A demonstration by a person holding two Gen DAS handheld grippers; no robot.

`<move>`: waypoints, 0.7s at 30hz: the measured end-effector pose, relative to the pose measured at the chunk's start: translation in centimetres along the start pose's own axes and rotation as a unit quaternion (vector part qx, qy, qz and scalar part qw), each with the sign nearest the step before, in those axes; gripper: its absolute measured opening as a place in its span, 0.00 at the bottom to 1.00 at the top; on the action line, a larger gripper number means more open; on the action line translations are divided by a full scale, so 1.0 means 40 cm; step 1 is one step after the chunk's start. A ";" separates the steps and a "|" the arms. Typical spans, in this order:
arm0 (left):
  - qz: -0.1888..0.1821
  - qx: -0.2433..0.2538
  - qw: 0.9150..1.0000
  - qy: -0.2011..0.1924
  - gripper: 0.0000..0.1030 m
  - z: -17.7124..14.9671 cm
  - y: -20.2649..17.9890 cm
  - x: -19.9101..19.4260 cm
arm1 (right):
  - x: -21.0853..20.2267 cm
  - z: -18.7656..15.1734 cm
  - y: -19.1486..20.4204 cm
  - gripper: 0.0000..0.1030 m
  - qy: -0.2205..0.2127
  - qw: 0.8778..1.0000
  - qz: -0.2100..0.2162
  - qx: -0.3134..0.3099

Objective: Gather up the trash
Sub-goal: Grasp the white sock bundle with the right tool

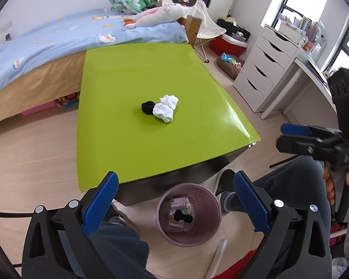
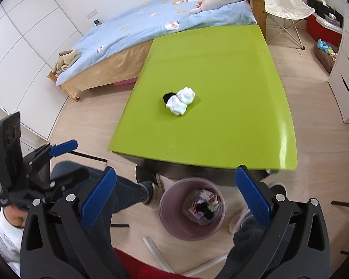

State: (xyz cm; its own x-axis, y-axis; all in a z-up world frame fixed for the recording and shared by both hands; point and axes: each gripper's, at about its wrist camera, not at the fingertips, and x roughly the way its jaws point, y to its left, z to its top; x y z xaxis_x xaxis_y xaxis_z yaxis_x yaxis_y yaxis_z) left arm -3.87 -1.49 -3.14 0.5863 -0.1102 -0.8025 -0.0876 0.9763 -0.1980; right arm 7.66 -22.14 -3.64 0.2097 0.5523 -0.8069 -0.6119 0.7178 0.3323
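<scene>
A green table (image 1: pixel 132 81) (image 2: pixel 221 58) holds white rolled socks (image 1: pixel 166 108) (image 2: pixel 181 102) and a black sock ball (image 1: pixel 147 107) (image 2: pixel 168 97) near its middle. A pink translucent trash bin (image 1: pixel 188 214) (image 2: pixel 193 209) stands on the floor at the table's near edge, with paper scraps and dark bits inside. My left gripper (image 1: pixel 174 197) is open and empty above the bin; it also shows in the right wrist view (image 2: pixel 67 160). My right gripper (image 2: pixel 174 190) is open and empty above the bin; it also shows in the left wrist view (image 1: pixel 283 137).
A bed (image 1: pixel 58 41) with a blue cover and plush toys lies behind the table. A white drawer unit (image 1: pixel 263 69) and desk stand at right. My legs (image 1: pixel 279 186) and a chair sit beside the bin. White tubes (image 2: pixel 156 251) lie on the floor.
</scene>
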 end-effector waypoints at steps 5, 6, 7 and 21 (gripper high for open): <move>0.003 -0.011 1.000 -0.001 0.93 0.020 0.023 0.014 | 0.048 0.073 0.009 0.97 0.008 1.000 0.005 -0.006; 0.002 -0.013 1.000 -0.001 0.93 0.025 0.027 0.018 | 0.061 0.089 0.010 0.97 0.011 1.000 0.005 -0.006; 0.002 -0.015 1.000 -0.001 0.93 0.028 0.030 0.020 | 0.073 0.100 0.010 0.97 0.014 1.000 0.008 -0.006; 0.006 -0.026 1.000 -0.001 0.93 0.040 0.052 0.035 | 0.347 0.303 -0.019 0.97 0.101 0.994 0.010 0.042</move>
State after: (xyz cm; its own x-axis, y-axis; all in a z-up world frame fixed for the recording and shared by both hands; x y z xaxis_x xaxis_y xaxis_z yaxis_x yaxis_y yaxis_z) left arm -1.96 0.70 -3.78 0.5860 -0.0972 -0.8045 -0.1372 0.9665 -0.2168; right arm 20.28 -9.89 -9.19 0.0368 0.4764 -0.8785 -0.5463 0.7457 0.3815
